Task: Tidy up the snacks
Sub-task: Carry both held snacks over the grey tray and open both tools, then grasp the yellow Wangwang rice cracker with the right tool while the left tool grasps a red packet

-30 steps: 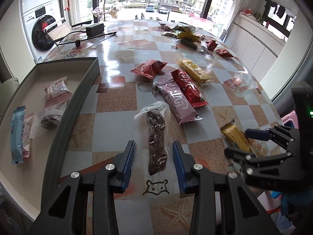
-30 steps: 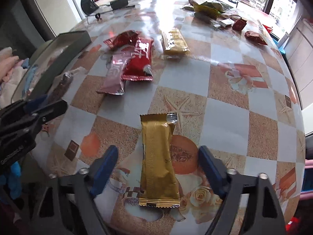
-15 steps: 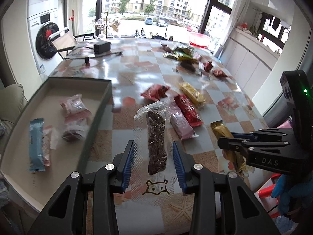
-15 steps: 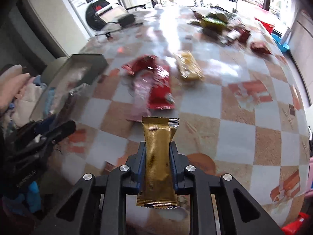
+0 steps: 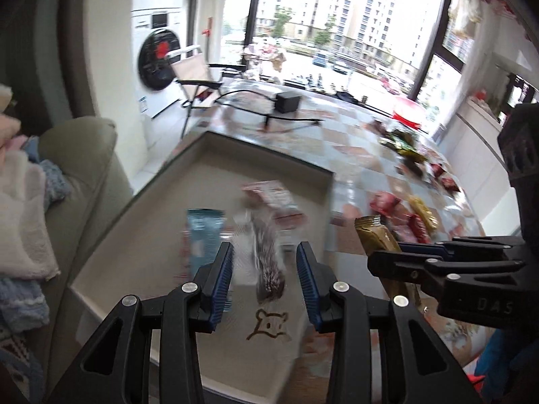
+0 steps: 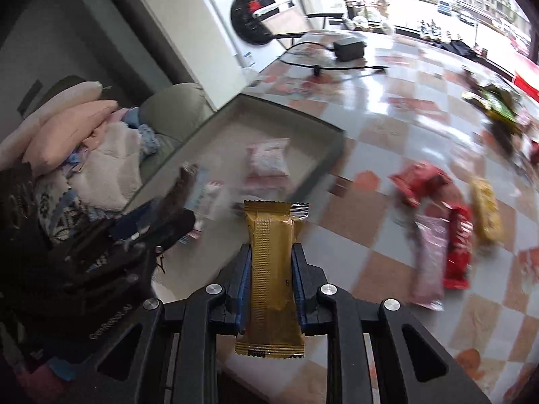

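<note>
Left gripper (image 5: 265, 271): jaws set apart, blue pads either side of a clear packet of dark dried snack (image 5: 266, 262). The packet runs up between the pads with a gap showing on both sides, so whether they pinch its clear film cannot be told; the picture is blurred here.

Dried-snack packet: lies over the near half of the tray, its printed cartoon face at 6 o'clock of the dark strip.

Right gripper (image 6: 271, 282): jaws closed tight on a gold wrapped bar (image 6: 271, 276), pads pressing both long edges. The bar stands upright, its crimped top well above the fingertips, its lower end hanging below them.

Gold bar in the left view (image 5: 375, 237): at 3 o'clock of the left gripper, sticking out of the right gripper (image 5: 384, 259), beside the tray's right wall.

Tray (image 6: 316, 165): grey, shallow, rectangular, on the table's left edge; at 11 o'clock of the gold bar.

Tray contents: a pink-and-white packet (image 6: 267, 160) toward the far end; a light blue packet (image 5: 203, 235) at 10 o'clock of the left gripper.

Table (image 6: 387, 128): glossy checked top, orange and white squares.

Loose snacks: red packet (image 6: 419, 181), yellow bar (image 6: 486, 213), red bar (image 6: 458, 249) and pink bar (image 6: 429, 259), all at 2 to 3 o'clock of the gold bar, well apart from the tray. The red and pink bars lie side by side.

Far end: black power adapter (image 6: 348, 48) with its cable at 12 o'clock; washing machine (image 6: 251, 17) beyond the table.
</note>
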`<state>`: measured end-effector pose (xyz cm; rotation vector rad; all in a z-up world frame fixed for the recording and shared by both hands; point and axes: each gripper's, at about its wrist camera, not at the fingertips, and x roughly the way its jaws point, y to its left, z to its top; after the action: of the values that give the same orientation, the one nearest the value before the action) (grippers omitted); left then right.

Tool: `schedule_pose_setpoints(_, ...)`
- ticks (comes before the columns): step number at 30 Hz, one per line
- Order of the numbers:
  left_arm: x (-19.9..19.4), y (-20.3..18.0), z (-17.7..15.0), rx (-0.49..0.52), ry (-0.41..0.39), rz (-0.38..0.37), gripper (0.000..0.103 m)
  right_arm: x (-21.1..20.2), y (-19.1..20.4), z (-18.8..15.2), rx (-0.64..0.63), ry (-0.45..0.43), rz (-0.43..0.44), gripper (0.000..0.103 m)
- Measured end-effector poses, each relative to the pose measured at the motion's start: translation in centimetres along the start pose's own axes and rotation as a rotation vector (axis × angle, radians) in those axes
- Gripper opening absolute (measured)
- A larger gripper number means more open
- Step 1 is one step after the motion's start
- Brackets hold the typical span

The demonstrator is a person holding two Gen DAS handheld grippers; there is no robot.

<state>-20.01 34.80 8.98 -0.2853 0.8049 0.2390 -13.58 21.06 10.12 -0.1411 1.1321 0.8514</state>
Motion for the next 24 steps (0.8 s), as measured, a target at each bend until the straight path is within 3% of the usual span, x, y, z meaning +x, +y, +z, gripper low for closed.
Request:
schedule_pose_setpoints(5, 1.3, 3.5, -0.4, -0.067, 0.018, 0.037, 0.042, 3.0, 3.1, 1.9, -0.012, 0.021, 0.059, 0.024)
schedule_pose_setpoints(10, 3.4, 4.5, -1.5, -0.081, 0.078, 0.067, 0.043, 5.8, 4.8, 3.0, -0.018, 0.057, 0.058, 0.024)
schedule_pose_setpoints(11, 3.7, 4.3, -1.7, -0.076, 0.089, 0.075, 0.05, 6.3, 4.9, 3.1, -0.017, 0.07, 0.053, 0.024)
schedule_pose_setpoints(12, 3.9, 4.2, -2.0, -0.071, 0.096, 0.078, 0.065, 6.9, 4.8, 3.0, -0.013, 0.095, 0.047, 0.025)
schedule_pose_setpoints(13, 4.1, 4.1, -2.2, -0.068, 0.098, 0.08, 0.072, 7.1, 4.5, 3.0, -0.01, 0.112, 0.042, 0.028)
schedule_pose_setpoints(15, 4.3, 3.8, -2.6, -0.065, 0.099, 0.078, 0.078, 7.4, 3.9, 2.7, 0.002, 0.129, 0.024, 0.072)
schedule_pose_setpoints(17, 4.5, 3.5, -2.8, -0.057, 0.111, 0.076, 0.078, 6.4, 3.2, 2.2, 0.013, 0.092, 0.027, 0.086)
schedule_pose_setpoints(24, 3.7, 1.3, -2.0, -0.038, 0.084, 0.071, 0.078, 2.3, -1.3, 0.7, 0.003, 0.004, -0.141, 0.087)
